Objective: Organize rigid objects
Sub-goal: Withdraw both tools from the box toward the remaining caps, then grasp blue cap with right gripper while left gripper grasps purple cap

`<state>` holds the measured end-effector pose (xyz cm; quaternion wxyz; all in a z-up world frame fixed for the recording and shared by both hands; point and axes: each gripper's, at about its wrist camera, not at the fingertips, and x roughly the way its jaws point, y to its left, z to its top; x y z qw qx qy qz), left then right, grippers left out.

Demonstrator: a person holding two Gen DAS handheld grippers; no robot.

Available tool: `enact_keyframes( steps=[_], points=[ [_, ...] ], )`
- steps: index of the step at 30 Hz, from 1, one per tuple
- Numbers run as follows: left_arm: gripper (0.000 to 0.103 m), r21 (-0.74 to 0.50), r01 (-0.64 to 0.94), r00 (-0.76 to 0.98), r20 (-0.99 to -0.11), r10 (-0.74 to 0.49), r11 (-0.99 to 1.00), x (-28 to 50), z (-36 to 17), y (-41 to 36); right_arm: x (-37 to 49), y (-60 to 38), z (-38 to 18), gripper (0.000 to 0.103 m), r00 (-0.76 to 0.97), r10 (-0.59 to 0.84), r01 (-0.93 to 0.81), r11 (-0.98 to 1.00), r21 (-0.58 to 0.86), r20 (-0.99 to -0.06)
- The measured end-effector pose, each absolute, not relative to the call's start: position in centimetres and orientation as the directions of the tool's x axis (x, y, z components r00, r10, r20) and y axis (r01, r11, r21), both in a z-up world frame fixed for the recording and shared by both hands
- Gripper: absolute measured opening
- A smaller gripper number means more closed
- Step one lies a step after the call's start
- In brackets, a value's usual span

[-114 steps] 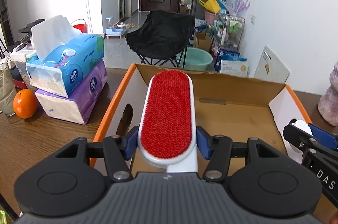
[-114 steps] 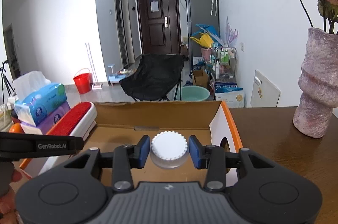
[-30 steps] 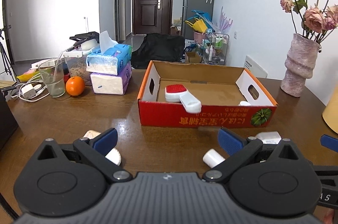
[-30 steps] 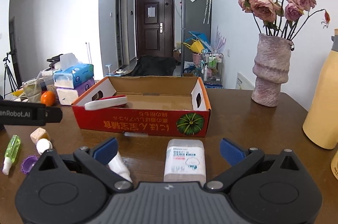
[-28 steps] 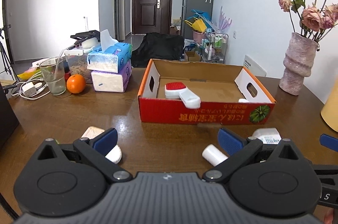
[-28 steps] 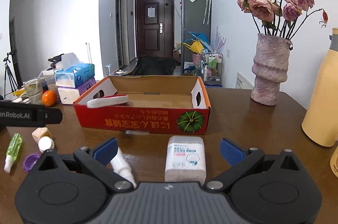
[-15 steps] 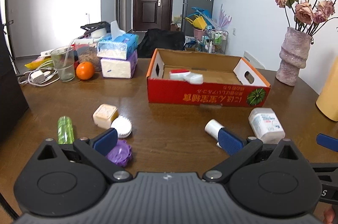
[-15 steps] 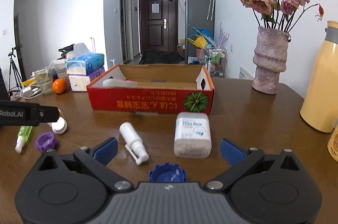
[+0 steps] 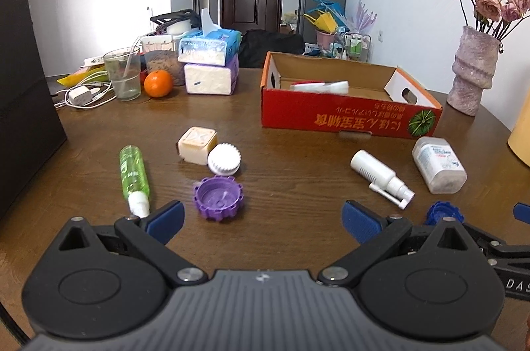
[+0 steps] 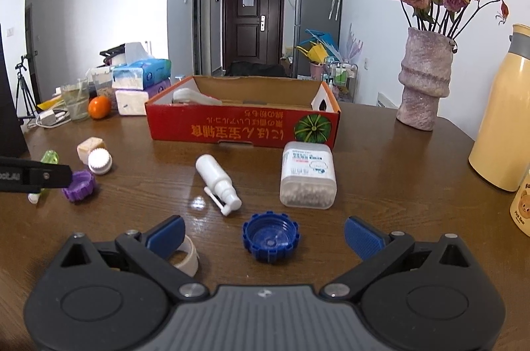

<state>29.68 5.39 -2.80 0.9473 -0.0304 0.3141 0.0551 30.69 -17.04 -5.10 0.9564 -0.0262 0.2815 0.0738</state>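
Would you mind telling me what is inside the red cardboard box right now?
A white lint brush with a red face lies in the cardboard box, toward its left end. The front wall hides much of the box floor, so anything low there cannot be seen.

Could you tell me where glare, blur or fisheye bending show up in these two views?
Right wrist view: a small glare spot on the table beside the white spray bottle; door frame bows outward. Left wrist view: lint brush in the box looks slightly soft; corners vignette black.
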Motion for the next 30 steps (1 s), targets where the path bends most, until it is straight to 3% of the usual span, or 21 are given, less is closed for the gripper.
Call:
enact_keyframes(
  steps=[5, 16, 19, 21, 30],
  points=[
    [0.103, -0.018, -0.138, 0.785, -0.612, 0.099, 0.990, 29.6, -3.6, 6.3, 31.4, -17.3, -6.2, 0.100, 0.816, 0.115, -0.150, 0.989, -0.016, -0.567],
    [0.103, -0.017, -0.169, 0.766, -0.632, 0.120, 0.986, 30.4, -4.9, 7.9, 35.3, -17.4, -8.9, 0.086, 0.780, 0.079, -0.141, 0.989, -0.050, -0.620],
    [0.103, -0.017, -0.175, 0.760, -0.638, 0.124, 0.984, 30.7, -5.3, 8.2, 36.5, -17.4, -9.5, 0.070, 0.763, 0.087, -0.149, 0.988, -0.043, -0.640],
    [0.103, -0.015, -0.181, 0.755, -0.643, 0.129, 0.983, 30.9, -5.6, 8.4, 37.0, -17.5, -9.9, 0.051, 0.749, 0.102, -0.158, 0.987, -0.026, -0.654],
    [0.103, 0.005, -0.196, 0.741, -0.654, 0.151, 0.981, 32.7, -6.5, 9.1, 36.6, -18.2, -10.0, 0.052, 0.793, 0.099, -0.120, 0.993, 0.005, -0.602]
  ],
)
